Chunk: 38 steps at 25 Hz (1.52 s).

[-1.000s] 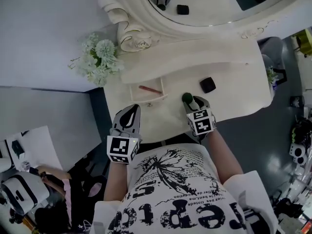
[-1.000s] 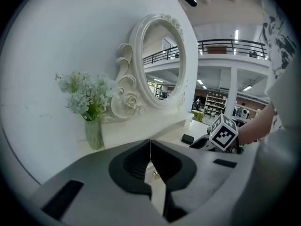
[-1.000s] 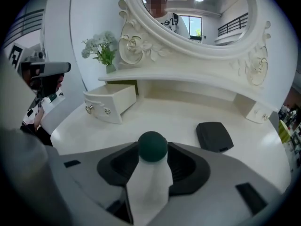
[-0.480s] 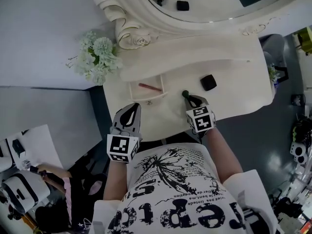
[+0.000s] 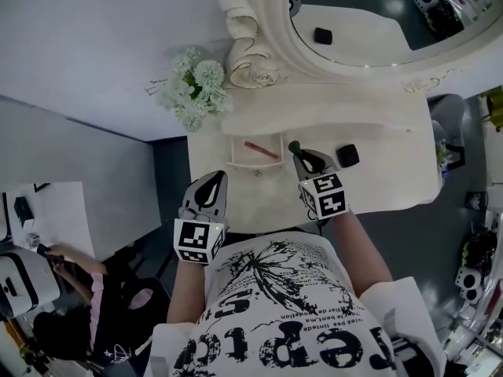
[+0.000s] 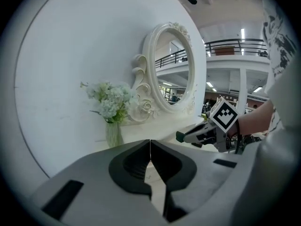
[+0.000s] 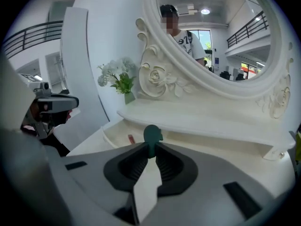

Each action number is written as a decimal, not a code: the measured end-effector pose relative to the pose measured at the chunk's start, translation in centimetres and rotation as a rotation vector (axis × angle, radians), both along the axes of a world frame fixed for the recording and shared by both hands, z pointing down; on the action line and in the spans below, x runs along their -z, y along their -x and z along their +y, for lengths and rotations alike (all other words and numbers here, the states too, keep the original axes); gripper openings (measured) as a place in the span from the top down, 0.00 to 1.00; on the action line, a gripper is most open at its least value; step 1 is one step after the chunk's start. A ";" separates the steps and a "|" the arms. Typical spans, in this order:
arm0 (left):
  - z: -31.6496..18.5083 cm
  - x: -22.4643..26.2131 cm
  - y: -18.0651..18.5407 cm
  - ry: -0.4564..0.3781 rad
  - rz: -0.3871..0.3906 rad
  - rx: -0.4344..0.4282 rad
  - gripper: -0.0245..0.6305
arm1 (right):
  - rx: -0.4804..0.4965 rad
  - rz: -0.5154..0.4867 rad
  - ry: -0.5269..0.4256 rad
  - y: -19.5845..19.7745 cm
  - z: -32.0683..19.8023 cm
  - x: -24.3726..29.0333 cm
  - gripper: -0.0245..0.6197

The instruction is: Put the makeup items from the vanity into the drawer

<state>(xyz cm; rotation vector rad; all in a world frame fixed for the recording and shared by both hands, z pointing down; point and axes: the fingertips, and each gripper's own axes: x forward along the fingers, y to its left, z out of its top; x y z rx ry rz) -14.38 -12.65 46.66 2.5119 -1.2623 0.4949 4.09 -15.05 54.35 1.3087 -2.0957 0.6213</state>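
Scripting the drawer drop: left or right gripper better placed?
Right. The right gripper has just closed on the green item, beside the open drawer; the left gripper is shut, empty and farther back.

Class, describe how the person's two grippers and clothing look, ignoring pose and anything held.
Both the left gripper and right gripper have pale grey bodies with black ribbed pads set in teardrop-shaped recesses. Each carries a white cube with black square markers. The person wears a white short-sleeved T-shirt with black print.

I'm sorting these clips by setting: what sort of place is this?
Probably a vanity mock-up inside a large hall: a white dressing table with an ornate oval mirror, and a railed upper gallery.
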 end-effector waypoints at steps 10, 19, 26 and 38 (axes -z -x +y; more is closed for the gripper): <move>1.3 0.8 5.2 -0.019 0.013 0.167 0.93 | 0.232 0.000 0.009 8.5 -1.5 0.0 0.85; 1.8 0.7 6.2 -0.022 0.017 0.185 0.93 | 0.182 0.011 -0.015 8.6 -2.0 0.1 0.62; 0.7 0.7 3.1 -0.027 0.025 0.099 0.93 | 0.079 0.027 -0.029 3.9 -1.3 0.4 0.61; -1.3 0.0 -8.0 -0.013 0.034 -0.128 0.93 | -0.200 0.088 0.024 -10.7 2.2 -2.0 0.54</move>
